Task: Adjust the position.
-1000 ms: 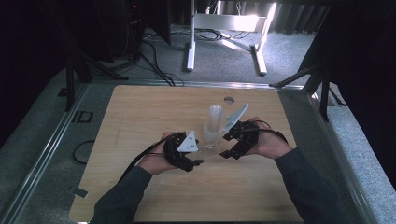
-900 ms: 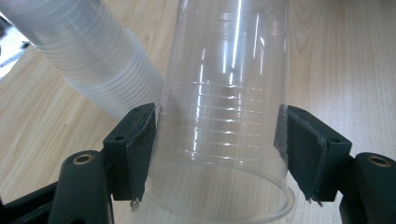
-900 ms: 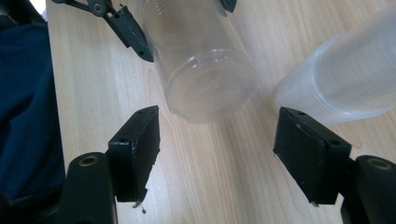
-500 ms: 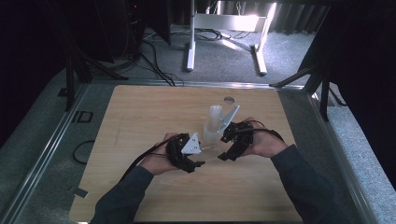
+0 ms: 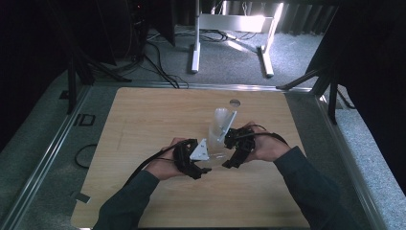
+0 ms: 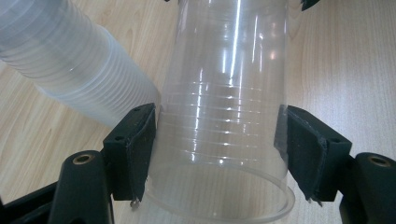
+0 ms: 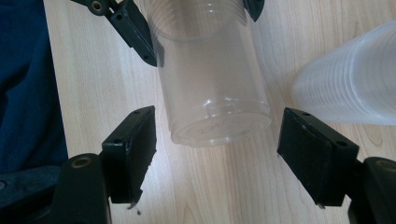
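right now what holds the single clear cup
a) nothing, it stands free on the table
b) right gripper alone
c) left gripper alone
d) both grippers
c: the left gripper pads press the clear cup near its rim, while the right gripper jaws, which have just been opening, stand clear of its base.

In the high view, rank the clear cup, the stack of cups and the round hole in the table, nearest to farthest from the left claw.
1. Clear cup: held in the left claw, between both hands.
2. Stack of cups: lying just beyond, toward the table's far side.
3. Round hole: near the table's far edge, past the stack.
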### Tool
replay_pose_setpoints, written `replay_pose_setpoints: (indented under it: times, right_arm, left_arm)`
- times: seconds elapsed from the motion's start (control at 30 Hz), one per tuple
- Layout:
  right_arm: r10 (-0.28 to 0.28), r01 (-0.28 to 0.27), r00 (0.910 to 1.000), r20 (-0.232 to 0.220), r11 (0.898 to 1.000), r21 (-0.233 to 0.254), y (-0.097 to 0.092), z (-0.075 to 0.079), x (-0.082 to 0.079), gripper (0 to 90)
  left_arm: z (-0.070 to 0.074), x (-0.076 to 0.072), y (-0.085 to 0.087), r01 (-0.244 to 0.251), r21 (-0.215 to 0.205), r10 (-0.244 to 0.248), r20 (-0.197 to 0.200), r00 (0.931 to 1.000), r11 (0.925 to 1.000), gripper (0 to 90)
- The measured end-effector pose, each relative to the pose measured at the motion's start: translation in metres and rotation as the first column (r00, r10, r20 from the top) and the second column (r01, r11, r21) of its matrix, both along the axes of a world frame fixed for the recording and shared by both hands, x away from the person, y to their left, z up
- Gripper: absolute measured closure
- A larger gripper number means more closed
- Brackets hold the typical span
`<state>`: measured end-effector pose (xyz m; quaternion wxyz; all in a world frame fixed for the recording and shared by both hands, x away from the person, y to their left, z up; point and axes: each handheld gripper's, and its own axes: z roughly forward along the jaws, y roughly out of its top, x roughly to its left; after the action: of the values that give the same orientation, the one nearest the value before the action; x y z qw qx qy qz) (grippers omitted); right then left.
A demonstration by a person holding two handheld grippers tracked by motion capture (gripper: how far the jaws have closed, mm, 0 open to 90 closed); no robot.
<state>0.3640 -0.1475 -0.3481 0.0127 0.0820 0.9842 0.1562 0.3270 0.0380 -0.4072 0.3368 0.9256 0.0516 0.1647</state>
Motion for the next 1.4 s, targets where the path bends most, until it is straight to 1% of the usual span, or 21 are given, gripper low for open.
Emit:
replay_pose_setpoints:
  times: [0.07,0.13,0.17,0.2,0.27,0.37,0.5,0.63,0.67,0.83,0.9,1.03,1.07,1.23,1.4]
  right_arm:
    - [0.0,0.0,1.0,0.0,1.0,-0.006,0.001,0.0,0.0,27.9]
    - [0.01,-0.01,0.9999,-0.004,1.0,-0.021,0.003,-0.002,-0.001,27.9]
    - [0.017,-0.017,0.9999,0.0,1.0,-0.019,0.004,-0.003,-0.001,27.9]
    - [0.017,-0.017,0.9999,0.0,1.0,-0.019,0.004,-0.003,-0.001,27.9]
    - [0.034,-0.034,0.9994,0.001,0.999,-0.035,0.007,-0.005,-0.001,27.9]
    - [0.03,-0.03,0.9996,0.001,0.999,-0.039,0.008,-0.006,-0.002,27.7]
    - [0.047,-0.047,0.9989,0.001,0.998,-0.047,0.01,-0.009,-0.002,27.9]
    - [0.049,-0.049,0.9988,0.002,0.997,-0.054,0.011,-0.011,-0.003,29.1]
    - [0.053,-0.052,0.9986,0.007,0.997,-0.053,0.011,-0.011,-0.003,30.1]
    - [0.059,-0.058,0.9983,0.002,0.997,-0.045,0.012,-0.012,-0.003,32.0]
    - [0.06,-0.06,0.9982,0.0,0.997,-0.048,0.012,-0.012,-0.003,35.8]
    - [0.062,-0.062,0.9981,-0.001,0.997,-0.048,0.012,-0.012,-0.003,37.5]
    - [0.064,-0.064,0.9979,0.001,0.997,-0.044,0.012,-0.012,-0.003,38.7]
    - [0.064,-0.064,0.9979,-0.004,0.997,-0.049,0.012,-0.013,-0.003,40.4]
    - [0.065,-0.065,0.9979,-0.001,0.997,-0.044,0.012,-0.012,-0.003,41.1]
  left_arm:
    - [0.0,0.0,-0.001,0.004,0.006,-0.004,-0.001,1.0,1.0,30.5]
    - [-0.001,0.0,-0.002,0.007,0.008,-0.007,-0.001,1.0,0.9999,30.5]
    - [-0.001,0.0,-0.002,0.009,0.013,-0.009,0.001,1.0,0.9999,30.5]
    - [-0.001,0.0,-0.002,0.009,0.013,-0.009,0.001,1.0,0.9999,30.5]
    - [-0.001,-0.001,-0.003,0.011,0.008,-0.011,-0.006,0.9999,0.9999,30.5]
    - [-0.001,-0.001,-0.003,0.017,0.008,-0.017,-0.009,0.9998,0.9998,30.5]
    - [-0.001,-0.002,-0.005,0.026,0.012,-0.026,-0.005,0.9997,0.9996,30.5]
    - [0.0,-0.002,-0.006,0.032,0.013,-0.032,-0.001,0.9995,0.9994,30.5]
    - [0.0,-0.002,-0.006,0.034,0.013,-0.034,-0.001,0.9994,0.9993,30.5]
    - [0.001,-0.003,-0.006,0.036,0.012,-0.036,0.005,0.9994,0.9993,30.5]
    - [0.002,-0.003,-0.005,0.031,0.011,-0.032,0.007,0.9995,0.9994,30.4]
    - [0.002,-0.003,-0.005,0.031,0.012,-0.031,0.008,0.9995,0.9995,30.4]
    - [0.001,-0.003,-0.006,0.03,0.015,-0.03,0.014,0.9995,0.9994,30.3]
    - [0.0,-0.004,-0.006,0.031,0.024,-0.032,0.016,0.9994,0.9992,30.0]
    - [0.0,-0.004,-0.006,0.025,0.018,-0.025,0.026,0.9994,0.9995,27.9]
